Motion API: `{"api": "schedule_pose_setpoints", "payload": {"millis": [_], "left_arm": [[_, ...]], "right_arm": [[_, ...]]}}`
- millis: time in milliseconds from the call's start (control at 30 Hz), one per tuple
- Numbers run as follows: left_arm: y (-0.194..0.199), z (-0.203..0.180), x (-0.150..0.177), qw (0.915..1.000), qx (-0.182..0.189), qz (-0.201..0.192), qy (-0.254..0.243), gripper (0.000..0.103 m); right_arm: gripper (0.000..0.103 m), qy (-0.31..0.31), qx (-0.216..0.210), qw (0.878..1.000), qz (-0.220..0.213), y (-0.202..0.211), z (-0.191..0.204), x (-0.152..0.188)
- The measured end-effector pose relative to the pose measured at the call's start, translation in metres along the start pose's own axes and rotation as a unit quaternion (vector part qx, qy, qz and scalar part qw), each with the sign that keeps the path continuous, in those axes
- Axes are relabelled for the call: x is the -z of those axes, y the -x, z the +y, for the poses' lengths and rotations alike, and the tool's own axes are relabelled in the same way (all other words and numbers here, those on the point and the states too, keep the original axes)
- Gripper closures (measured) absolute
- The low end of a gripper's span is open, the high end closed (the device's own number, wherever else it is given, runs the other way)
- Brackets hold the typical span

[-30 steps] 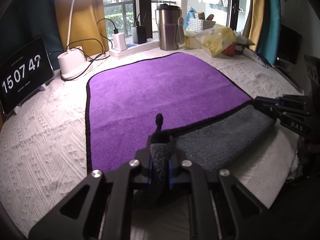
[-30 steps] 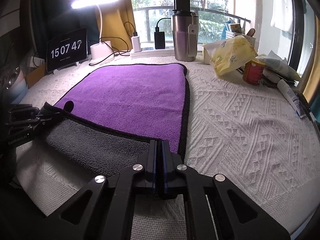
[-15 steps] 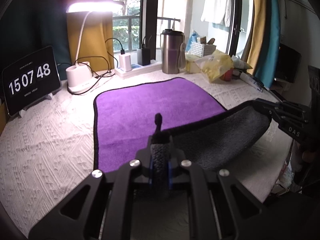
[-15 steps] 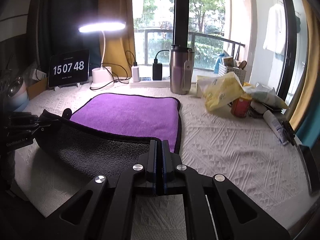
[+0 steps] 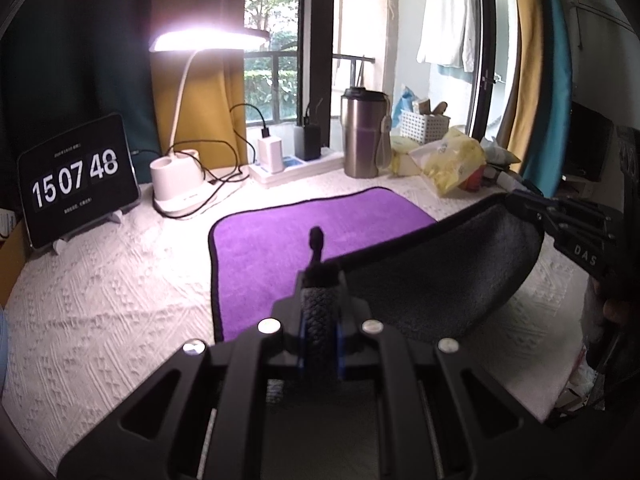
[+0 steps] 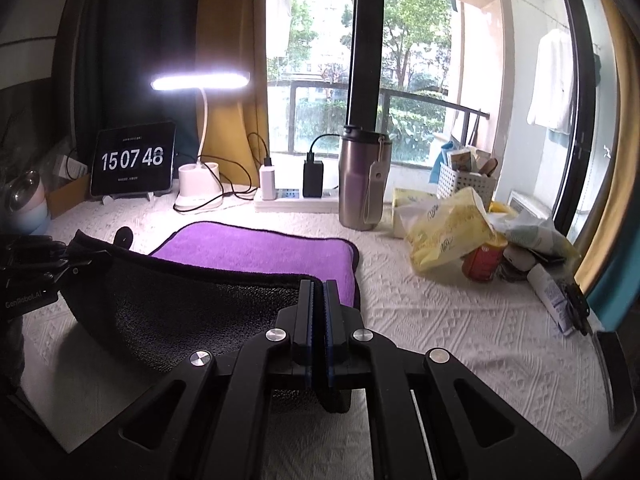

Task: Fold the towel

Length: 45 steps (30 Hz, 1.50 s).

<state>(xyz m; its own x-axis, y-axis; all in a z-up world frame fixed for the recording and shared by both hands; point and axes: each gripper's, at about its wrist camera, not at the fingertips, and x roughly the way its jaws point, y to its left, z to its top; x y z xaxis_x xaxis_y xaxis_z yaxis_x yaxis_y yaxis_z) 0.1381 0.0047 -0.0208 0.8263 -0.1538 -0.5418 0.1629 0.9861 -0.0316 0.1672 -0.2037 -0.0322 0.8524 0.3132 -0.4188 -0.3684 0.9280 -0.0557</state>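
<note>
My left claw (image 5: 320, 280) and right claw (image 6: 319, 300) each pinch a near corner of the towel (image 5: 304, 232), lifted grey-side-up; the far half lies flat toward the lamp (image 5: 180, 176), so the fold is barely begun.

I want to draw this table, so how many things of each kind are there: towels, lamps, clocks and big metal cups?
Towels: 1, the purple towel
Lamps: 1, the desk lamp
Clocks: 1, the clock screen
Metal cups: 1, the steel tumbler
Total: 4

surface: white textured tablecloth (image 6: 420, 320) | on it: purple towel (image 6: 256, 248), tumbler (image 6: 362, 180), lamp base (image 6: 199, 188)
</note>
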Motion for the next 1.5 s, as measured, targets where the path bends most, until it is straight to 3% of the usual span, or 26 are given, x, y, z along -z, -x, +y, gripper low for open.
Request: {"api": "schedule_pose_setpoints", "payload": {"millis": [433, 767, 1133, 1500], "left_arm": [[-0.014, 0.004, -0.027, 0.9993, -0.018, -0.026, -0.017, 0.093], [-0.029, 0.022, -0.047, 0.9990, -0.015, -0.039, 0.015, 0.093], [-0.057, 0.032, -0.065, 0.9992, -0.022, -0.033, 0.004, 0.093], [-0.099, 0.046, -0.077, 0.9995, -0.024, 0.002, 0.022, 0.093]], "right_arm": [[0.098, 0.015, 0.006, 1.000, -0.018, -0.026, -0.004, -0.031], [0.098, 0.027, 0.007, 0.999, -0.024, -0.051, -0.005, -0.050], [0.098, 0.032, 0.008, 0.999, -0.020, -0.080, -0.010, -0.062], [0.098, 0.047, 0.011, 0.999, -0.003, -0.113, -0.014, -0.072]]}}
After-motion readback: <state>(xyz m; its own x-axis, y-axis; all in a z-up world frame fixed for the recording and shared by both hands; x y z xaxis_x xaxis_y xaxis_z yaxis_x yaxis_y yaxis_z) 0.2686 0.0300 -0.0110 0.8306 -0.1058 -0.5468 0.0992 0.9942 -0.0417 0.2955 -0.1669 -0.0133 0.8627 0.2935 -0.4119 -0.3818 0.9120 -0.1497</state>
